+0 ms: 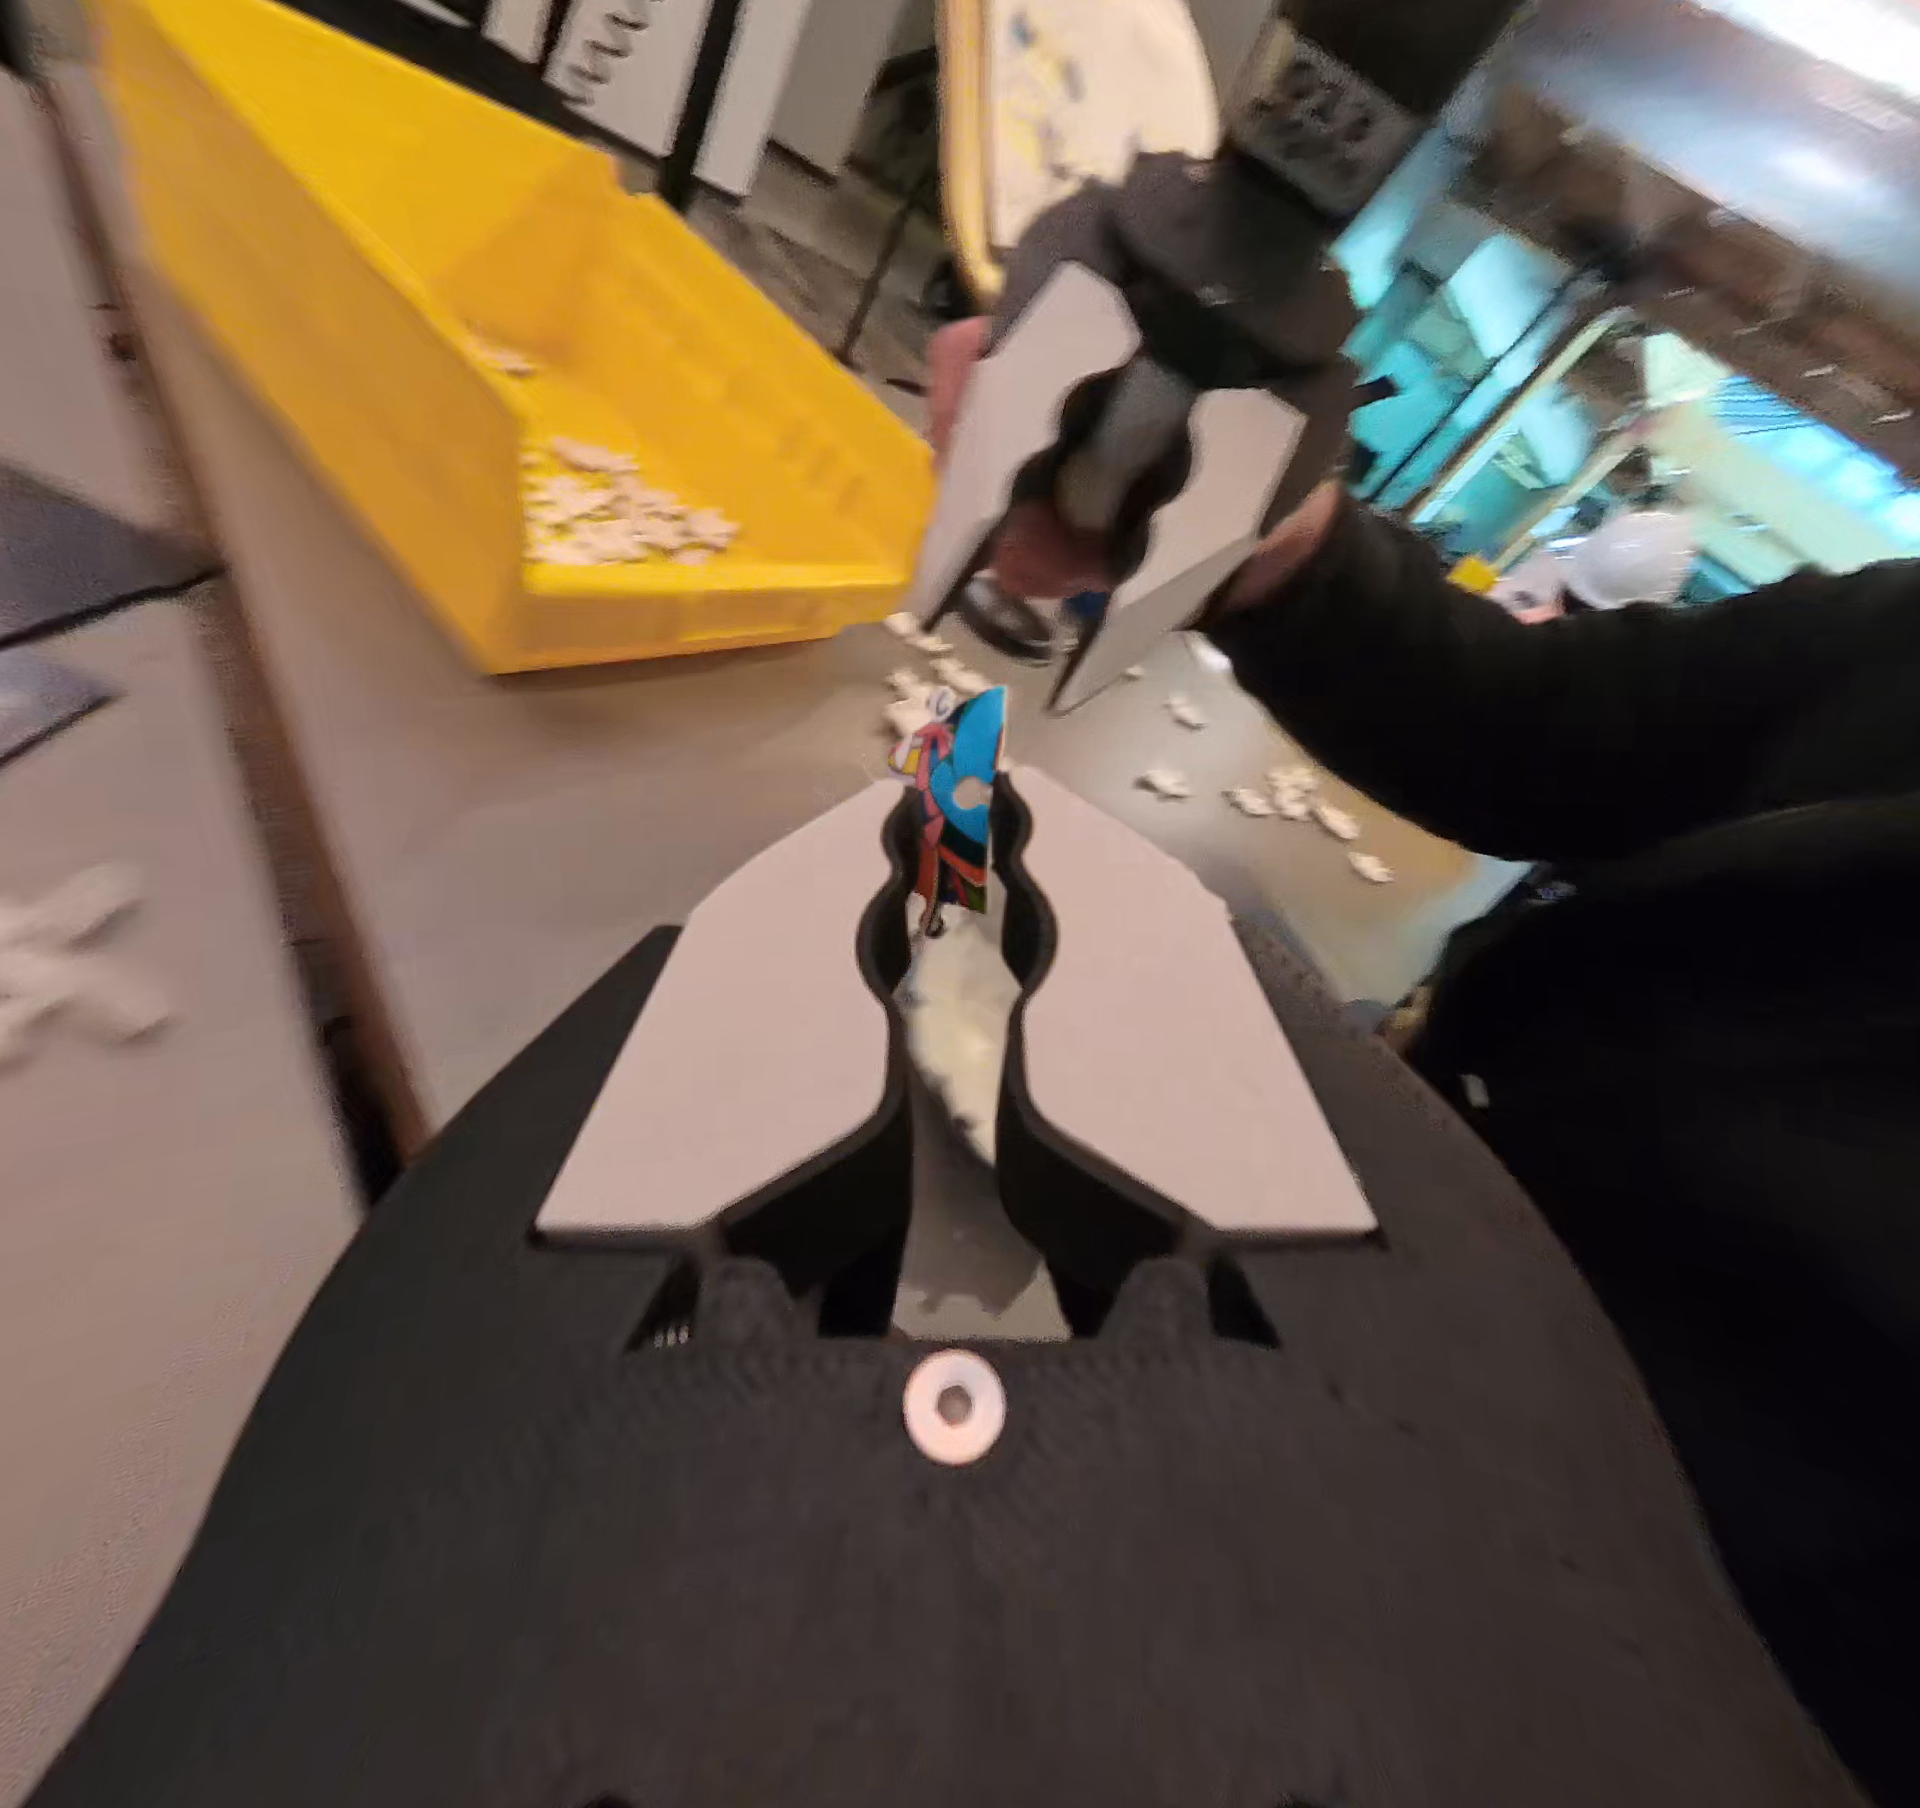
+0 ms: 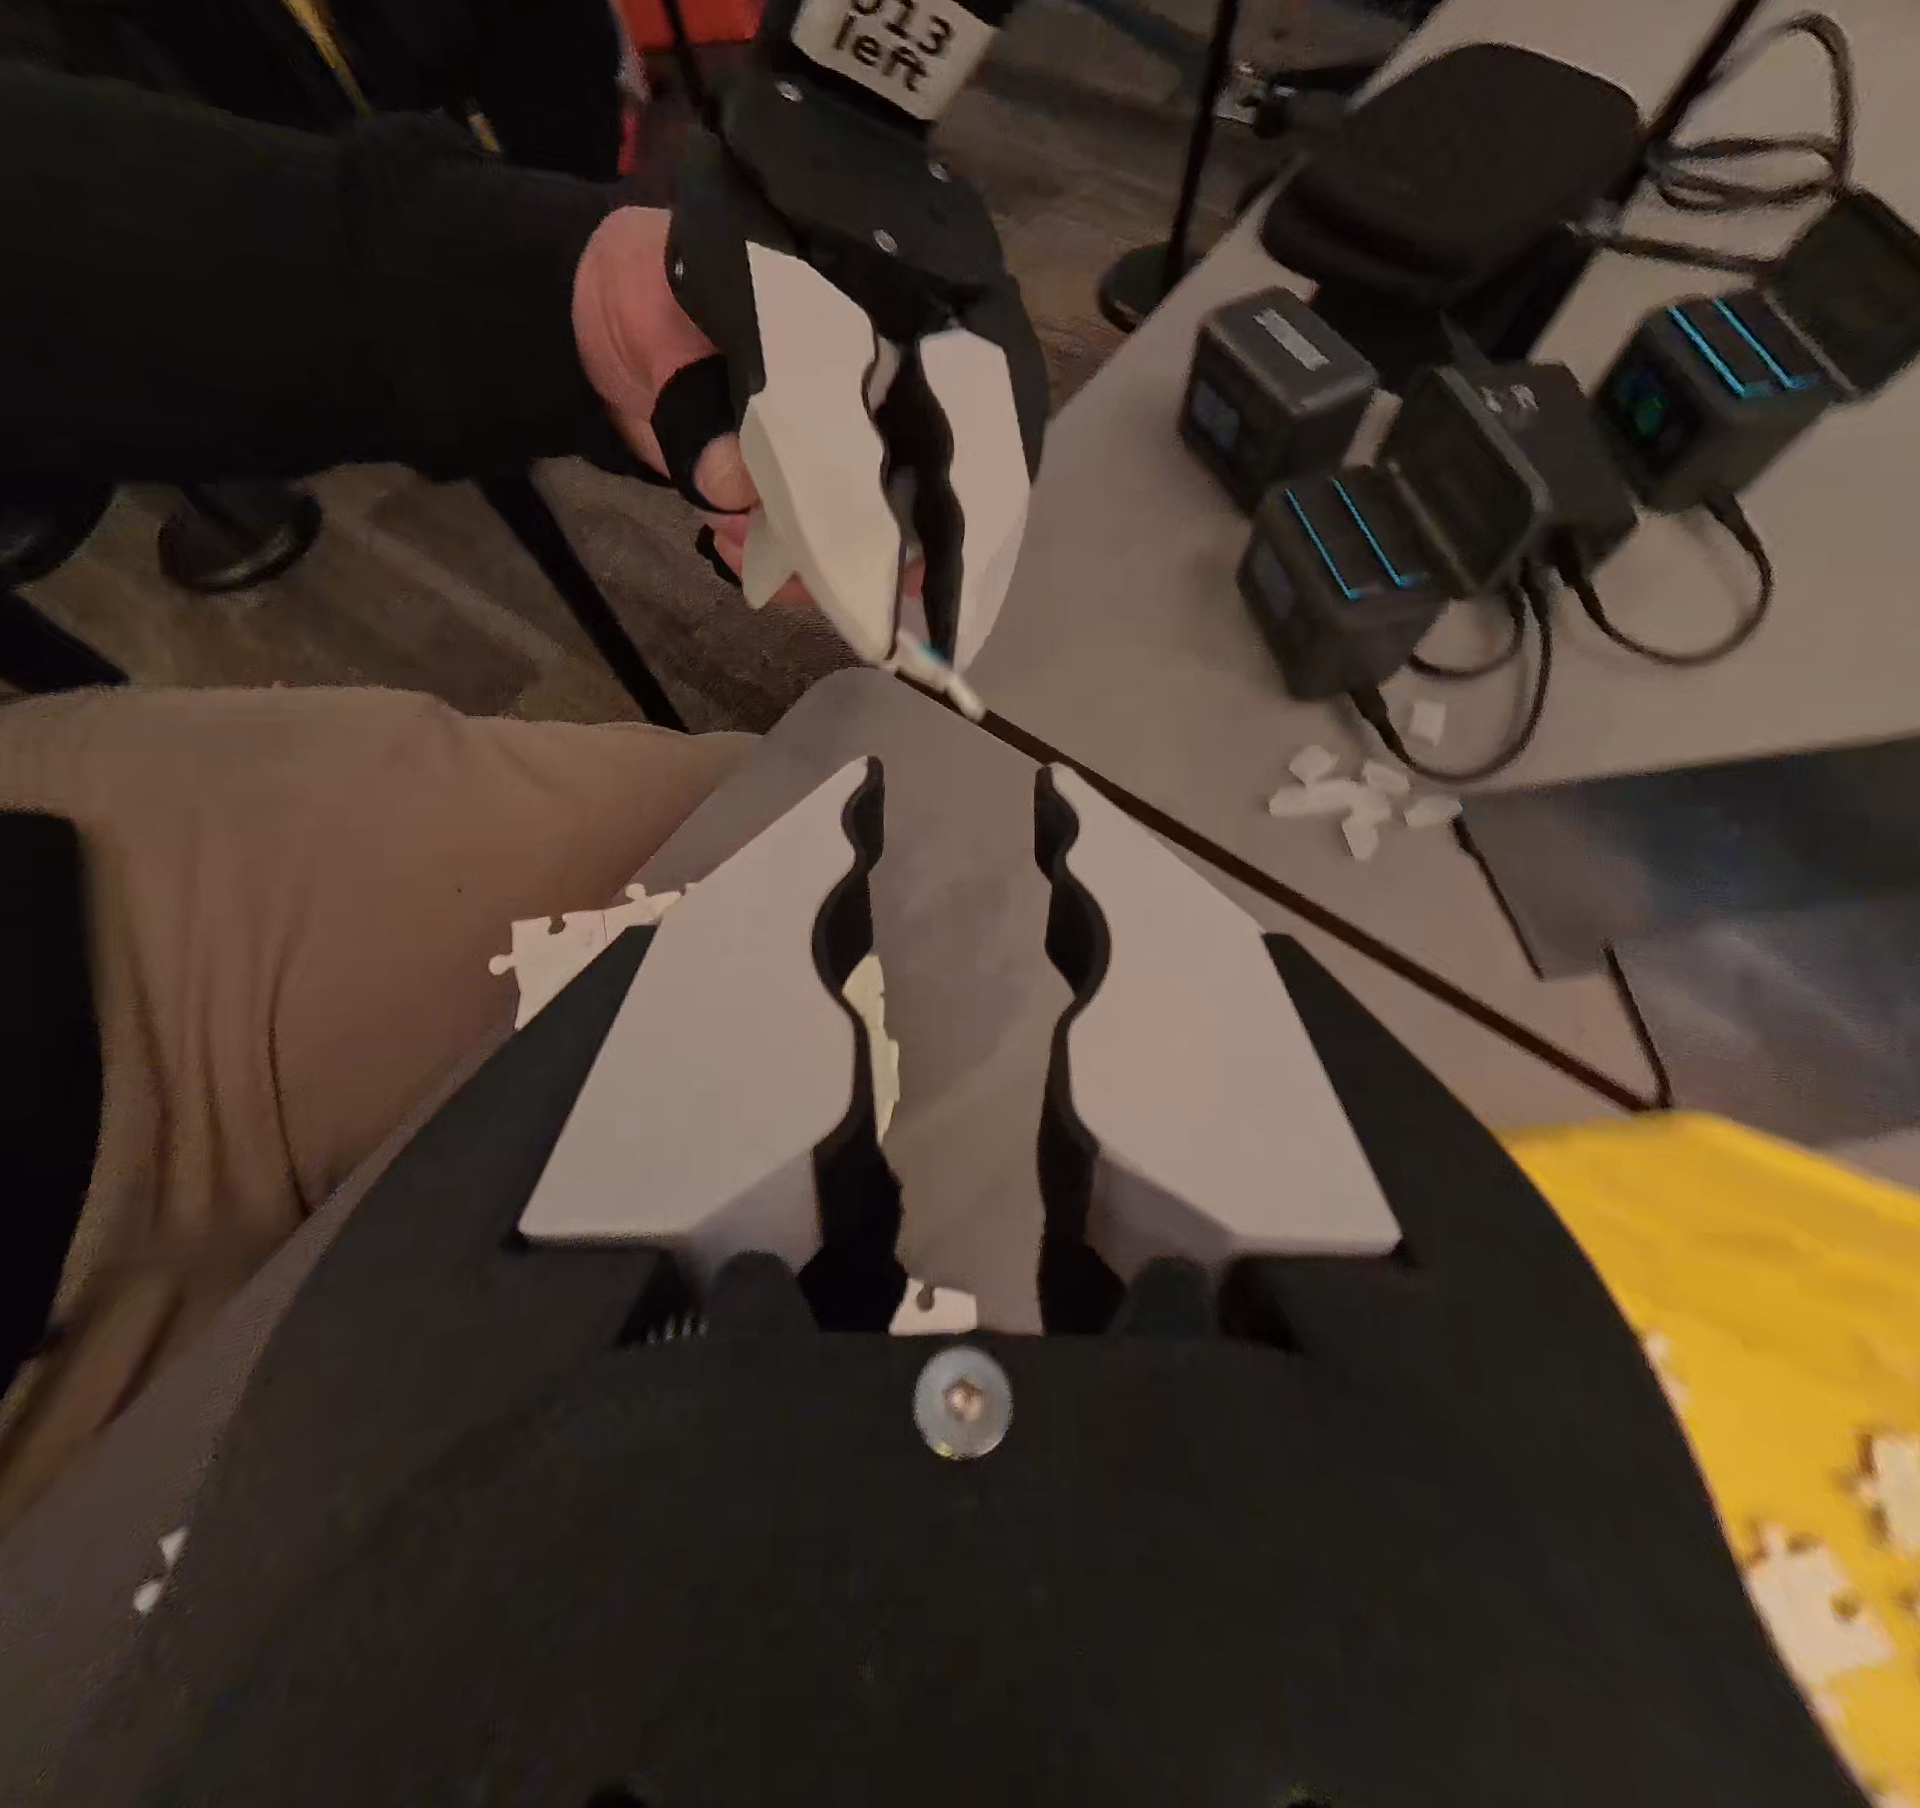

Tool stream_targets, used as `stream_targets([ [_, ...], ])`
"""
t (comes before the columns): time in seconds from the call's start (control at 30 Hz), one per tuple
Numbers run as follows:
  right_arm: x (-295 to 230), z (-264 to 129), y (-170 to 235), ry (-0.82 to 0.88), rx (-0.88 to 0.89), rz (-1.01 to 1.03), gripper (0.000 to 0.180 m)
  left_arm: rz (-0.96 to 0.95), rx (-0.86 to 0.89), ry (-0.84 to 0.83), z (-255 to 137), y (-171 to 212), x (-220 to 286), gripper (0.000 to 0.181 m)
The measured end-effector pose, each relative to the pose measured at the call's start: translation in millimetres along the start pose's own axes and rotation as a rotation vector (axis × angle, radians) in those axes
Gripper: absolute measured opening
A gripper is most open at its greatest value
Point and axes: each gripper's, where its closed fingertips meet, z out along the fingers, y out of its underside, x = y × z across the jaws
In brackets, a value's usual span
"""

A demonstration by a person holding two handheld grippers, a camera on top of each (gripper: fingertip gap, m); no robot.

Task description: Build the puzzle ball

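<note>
From the left wrist view the left tool [image 1: 961,802] is closed down narrow on a printed puzzle piece [image 1: 961,792], blue with pink and orange, which stands upright between the tips with its top poking clear above them. Only this view shows the piece's coloured face; in the right wrist view the same piece [image 2: 928,665] is just a thin pale sliver edge-on at the tips of the left tool [image 2: 920,652], at about 12 o'clock from the camera. The left view also takes in the yellow bin [image 1: 436,324] at 10 o'clock, open-fronted, with a heap of pale puzzle pieces [image 1: 613,506] on its floor, and more loose pieces [image 1: 1288,802] scattered over the grey desk [image 1: 582,823] at 2 o'clock. The right tool [image 1: 997,662] hangs above the desk at 12 o'clock there, tips pointing down and spread apart with nothing between them, a hand [image 1: 1049,553] in a black sleeve wrapped behind it. The right wrist view confirms it: the right tool [image 2: 956,782] stands wide open and empty over the desk [image 2: 1132,553]. It alone shows black charger boxes [image 2: 1392,501] with blue lights and cables at 1 o'clock, a small cluster of white pieces [image 2: 1361,802] near them, and the gloved hand [image 2: 665,376] gripping the left tool at 11 o'clock, tilted down to the right. A corner of the yellow bin [image 2: 1787,1343] lies at 4 o'clock.
</note>
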Motion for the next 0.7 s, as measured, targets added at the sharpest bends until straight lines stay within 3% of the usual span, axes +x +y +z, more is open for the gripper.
stream_targets([
  [0.1,-10.8,4.2,-10.5,-0.071,0.021,-0.1,0.02,-0.037,0.02,0.109,14.8,-3.3,26.0,0.013],
  [0.17,-16.9,5.1,-8.4,-0.111,-0.001,-0.139,0.005,-0.071,0.044,0.15,18.8,-5.5,33.1,0.013],
  [0.3,-25.1,4.7,-5.8,-0.166,-0.01,-0.129,0.0,-0.131,0.091,0.183,17.9,-6.8,34.0,0.011],
  [0.4,-28.0,6.4,0.8,-0.22,-0.044,-0.055,0.0,-0.121,0.071,0.135,17.9,1.0,31.6,0.01],
  [0.5,-25.0,9.7,20.1,-0.237,-0.161,0.006,0.0,-0.111,0.032,0.044,13.4,13.5,26.2,0.023],
  [0.7,-29.0,22.6,53.3,-0.256,-0.356,0.04,0.0,-0.104,-0.15,-0.191,8.9,67.5,2.8,0.037],
])
